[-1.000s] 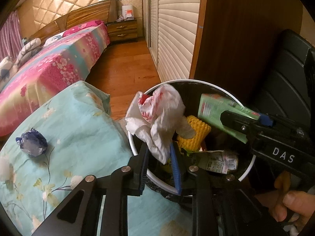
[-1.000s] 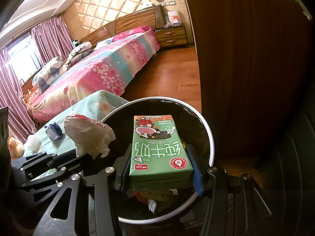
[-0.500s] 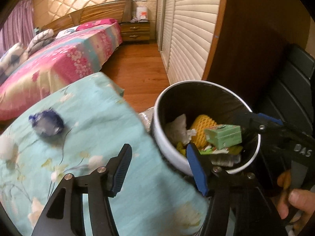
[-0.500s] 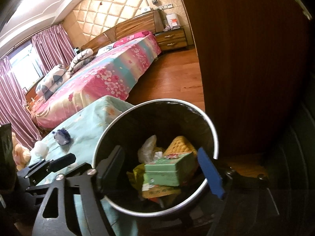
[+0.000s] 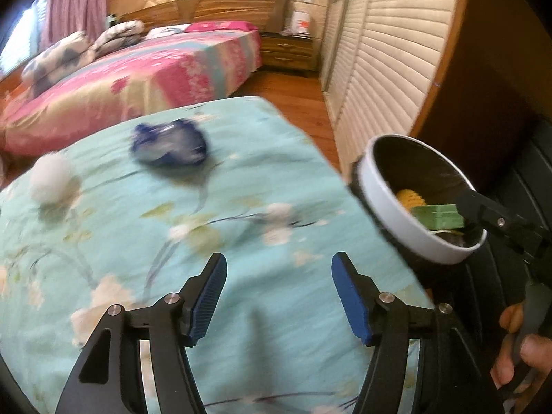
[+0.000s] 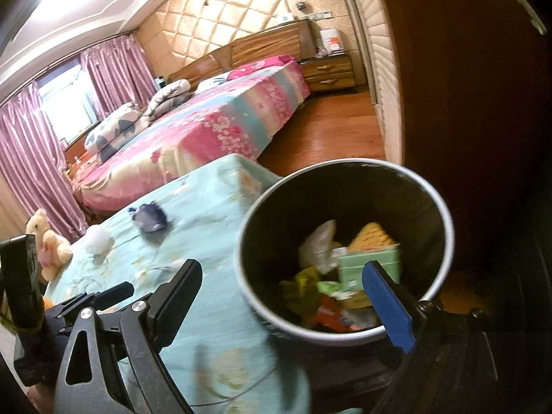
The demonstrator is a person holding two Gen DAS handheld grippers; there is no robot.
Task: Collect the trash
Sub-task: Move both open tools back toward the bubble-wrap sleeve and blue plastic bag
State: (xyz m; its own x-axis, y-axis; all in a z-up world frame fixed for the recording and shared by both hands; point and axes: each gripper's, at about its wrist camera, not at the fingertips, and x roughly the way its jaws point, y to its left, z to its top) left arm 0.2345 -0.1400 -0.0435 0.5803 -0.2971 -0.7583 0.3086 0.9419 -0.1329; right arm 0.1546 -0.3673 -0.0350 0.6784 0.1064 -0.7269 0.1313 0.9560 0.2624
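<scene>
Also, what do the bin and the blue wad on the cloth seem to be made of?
The bin: probably plastic or painted metal, with a smooth pale rim and a dark liner inside. The blue wad: likely crumpled thin film or wrapper, creased with pale patches, though blurred. The cloth: soft printed fabric, matte and wrinkled.

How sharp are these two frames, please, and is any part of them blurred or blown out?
Left wrist view: the teal floral cloth, blue wad and white ball are smeared by motion, while the left claw is crisp. Right wrist view: the bin is slightly soft, the window and ceiling glare white; fisheye bends the edges.
</scene>
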